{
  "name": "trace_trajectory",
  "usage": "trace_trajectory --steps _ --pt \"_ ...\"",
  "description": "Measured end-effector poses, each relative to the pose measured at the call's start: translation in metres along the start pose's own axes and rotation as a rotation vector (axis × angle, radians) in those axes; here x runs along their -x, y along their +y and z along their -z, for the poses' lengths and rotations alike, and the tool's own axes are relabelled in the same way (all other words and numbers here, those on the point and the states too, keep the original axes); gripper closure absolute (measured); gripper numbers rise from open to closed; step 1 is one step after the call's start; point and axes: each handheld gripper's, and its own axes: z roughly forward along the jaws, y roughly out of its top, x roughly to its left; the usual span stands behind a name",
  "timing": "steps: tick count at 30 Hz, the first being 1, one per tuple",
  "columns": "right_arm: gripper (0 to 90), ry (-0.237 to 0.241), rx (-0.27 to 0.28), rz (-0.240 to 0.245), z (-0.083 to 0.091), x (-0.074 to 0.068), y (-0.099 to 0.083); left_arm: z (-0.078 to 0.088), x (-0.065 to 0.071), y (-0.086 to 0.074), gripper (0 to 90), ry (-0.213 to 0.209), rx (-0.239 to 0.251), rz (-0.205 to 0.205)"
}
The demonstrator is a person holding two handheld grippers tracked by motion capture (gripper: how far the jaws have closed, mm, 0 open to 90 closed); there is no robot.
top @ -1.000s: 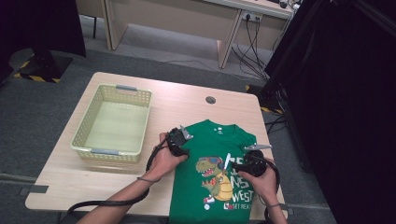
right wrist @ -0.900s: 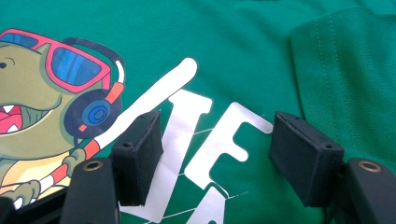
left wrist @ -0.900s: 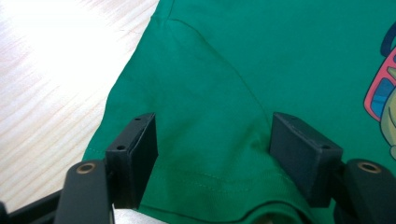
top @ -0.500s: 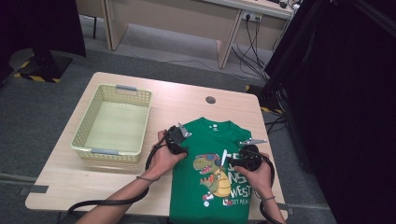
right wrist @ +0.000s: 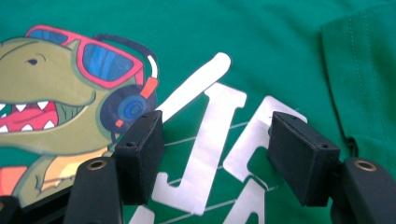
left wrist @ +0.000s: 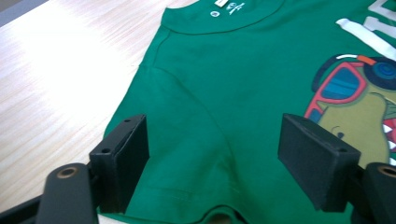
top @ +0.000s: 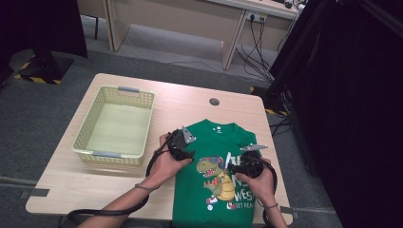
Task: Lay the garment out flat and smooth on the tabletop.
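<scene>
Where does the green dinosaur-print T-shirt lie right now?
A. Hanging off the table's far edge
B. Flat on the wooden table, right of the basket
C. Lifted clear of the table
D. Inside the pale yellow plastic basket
B: the green dinosaur-print T-shirt lies spread flat on the wooden table, beside the pale yellow plastic basket.

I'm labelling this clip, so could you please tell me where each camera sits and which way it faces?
High view: above the person's side, looking forward and down on the table, basket and shirt; forearms, hands, left gripper, right gripper.
Left gripper view: rides the left gripper, facing the shirt's collar and sleeve; open jaws, just widened, nothing gripped.
Right gripper view: rides the right gripper, facing the white lettering; open jaws.
Shared: both gripper views show the dinosaur print.
</scene>
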Motion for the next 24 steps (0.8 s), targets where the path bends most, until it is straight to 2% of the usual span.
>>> trace_trajectory --steps 6,13,18,21,24 --pt "36.4 -0.002 -0.002 -0.010 -0.007 -0.006 0.010 0.003 0.001 0.001 19.5 0.001 0.018 0.007" --pt "36.7 -0.012 -0.005 -0.027 -0.013 -0.012 0.018 0.003 0.007 0.000 19.7 -0.030 0.025 -0.016" --pt "36.8 -0.020 -0.005 -0.046 -0.017 -0.014 0.024 0.000 0.008 -0.001 19.8 -0.028 0.013 -0.018" --pt "36.9 -0.023 -0.007 -0.051 -0.018 -0.015 0.026 -0.003 0.011 -0.004 20.7 -0.036 -0.008 -0.043" --pt "36.8 -0.024 -0.007 -0.050 -0.018 -0.015 0.027 -0.006 0.013 -0.006 21.1 -0.041 -0.017 -0.044"
